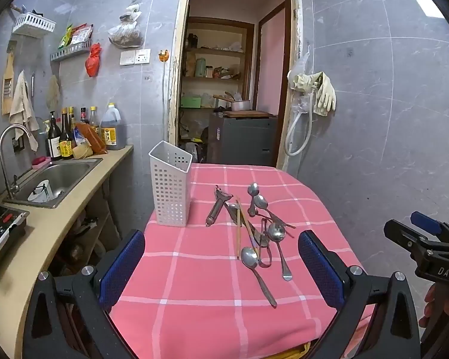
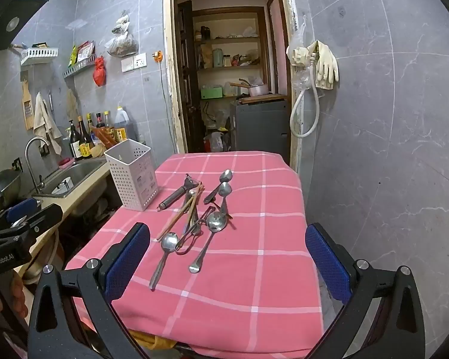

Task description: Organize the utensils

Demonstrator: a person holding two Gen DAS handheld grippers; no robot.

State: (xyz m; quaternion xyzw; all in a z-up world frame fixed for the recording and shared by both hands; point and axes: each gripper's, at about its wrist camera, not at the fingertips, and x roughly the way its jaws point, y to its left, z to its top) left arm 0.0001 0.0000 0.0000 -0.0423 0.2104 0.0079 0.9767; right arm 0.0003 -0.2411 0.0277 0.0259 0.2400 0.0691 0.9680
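- Nothing is put away yet, as far as I can tell.
- The white basket point(image 1: 171, 185) stands at the middle left, looking empty.
- The spoons point(image 1: 256, 240), chopsticks point(image 1: 239, 230) and peeler point(image 1: 217, 206) lie piled in the middle of the pink counter point(image 1: 194, 293).
- The left hand-held gripper point(image 1: 221, 266) and right hand-held gripper point(image 2: 227, 260) are wide apart, holding nothing.

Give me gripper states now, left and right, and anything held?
Left gripper: open, holding nothing, above the pink tablecloth.
Right gripper: open, holding nothing; the utensils lie untouched ahead.
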